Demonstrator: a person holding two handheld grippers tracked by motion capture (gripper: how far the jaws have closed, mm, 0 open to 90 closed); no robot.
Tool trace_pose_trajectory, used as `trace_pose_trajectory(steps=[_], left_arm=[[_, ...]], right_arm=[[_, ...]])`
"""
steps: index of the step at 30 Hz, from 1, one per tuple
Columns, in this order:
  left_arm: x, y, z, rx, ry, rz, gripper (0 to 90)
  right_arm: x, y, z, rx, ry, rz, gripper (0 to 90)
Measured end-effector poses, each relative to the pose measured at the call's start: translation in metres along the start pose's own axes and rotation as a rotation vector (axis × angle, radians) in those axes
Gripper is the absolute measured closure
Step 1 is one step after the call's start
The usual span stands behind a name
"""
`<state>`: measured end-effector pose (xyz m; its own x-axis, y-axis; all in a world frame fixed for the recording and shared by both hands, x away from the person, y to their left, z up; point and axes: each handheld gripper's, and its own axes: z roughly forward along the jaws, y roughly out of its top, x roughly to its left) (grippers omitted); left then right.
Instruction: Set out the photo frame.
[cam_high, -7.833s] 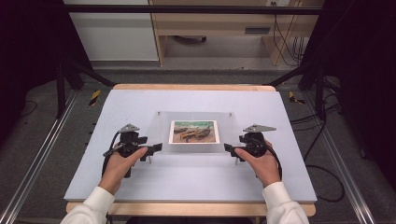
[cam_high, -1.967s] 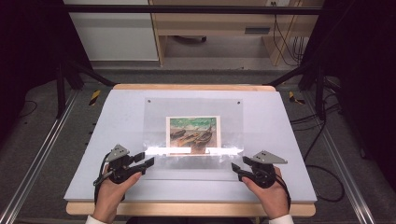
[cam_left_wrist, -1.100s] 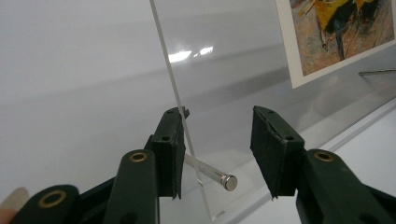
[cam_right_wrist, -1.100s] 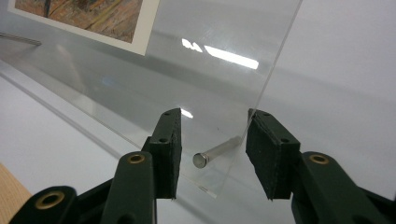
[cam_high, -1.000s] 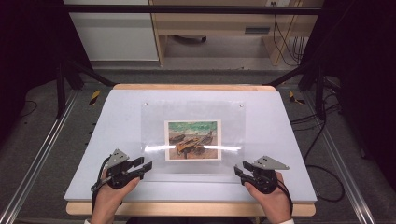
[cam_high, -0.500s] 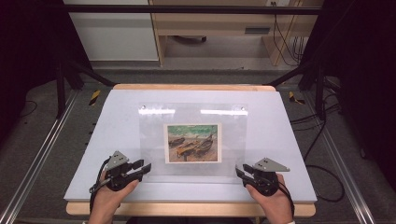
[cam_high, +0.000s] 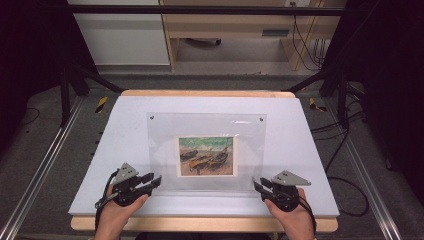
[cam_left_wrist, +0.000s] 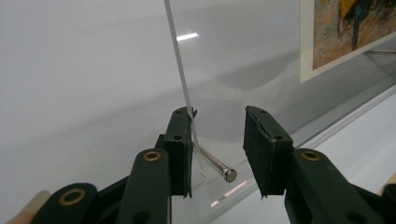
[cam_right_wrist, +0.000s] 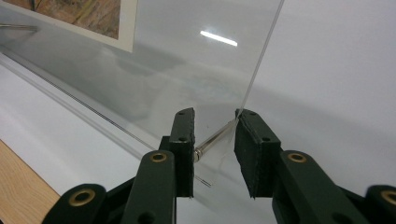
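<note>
We hold a clear acrylic picture frame (cam_high: 207, 150) upright on the white table top (cam_high: 305, 145) between our two grippers, its print of beached boats (cam_high: 206, 155) facing us and lying inward of both sets of jaws. Our left gripper (cam_high: 150, 181) has just been closing on the frame's lower left corner: in the left gripper view one pad touches the panel's edge (cam_left_wrist: 180, 79) while the other stands off the steel standoff pin (cam_left_wrist: 215, 163). Our right gripper (cam_high: 259, 186), also just closing, pinches the lower right corner, both pads against the pin (cam_right_wrist: 212, 139) and panel.
</note>
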<state>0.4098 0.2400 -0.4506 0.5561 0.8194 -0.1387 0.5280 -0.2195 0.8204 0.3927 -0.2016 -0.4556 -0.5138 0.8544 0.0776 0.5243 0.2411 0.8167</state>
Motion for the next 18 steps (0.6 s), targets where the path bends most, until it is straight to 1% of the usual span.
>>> trace_pose_trajectory(steps=[4,8,15,16,18], left_arm=[[-0.001,-0.0005,-0.0003,0.004,0.003,0.003,62.1],[0.0005,-0.0006,-0.0005,0.003,-0.005,0.002,62.5],[0.0006,-0.0022,-0.0026,0.022,-0.012,0.015,63.7],[0.0001,-0.0026,-0.0027,0.023,-0.01,0.016,63.8],[-0.0005,-0.0033,-0.0032,0.028,-0.011,0.018,64.0]], right_arm=[[0.0003,-0.0005,-0.0005,0.004,-0.002,-0.002,69.7],[-0.0003,-0.0009,-0.0005,0.002,0.0,-0.001,70.0],[-0.0001,-0.0024,-0.0017,0.012,0.007,0.0,71.1],[0.0001,-0.0029,-0.0019,0.014,0.006,-0.005,71.1],[0.0013,-0.0036,-0.0023,0.018,0.006,0.001,71.3]])
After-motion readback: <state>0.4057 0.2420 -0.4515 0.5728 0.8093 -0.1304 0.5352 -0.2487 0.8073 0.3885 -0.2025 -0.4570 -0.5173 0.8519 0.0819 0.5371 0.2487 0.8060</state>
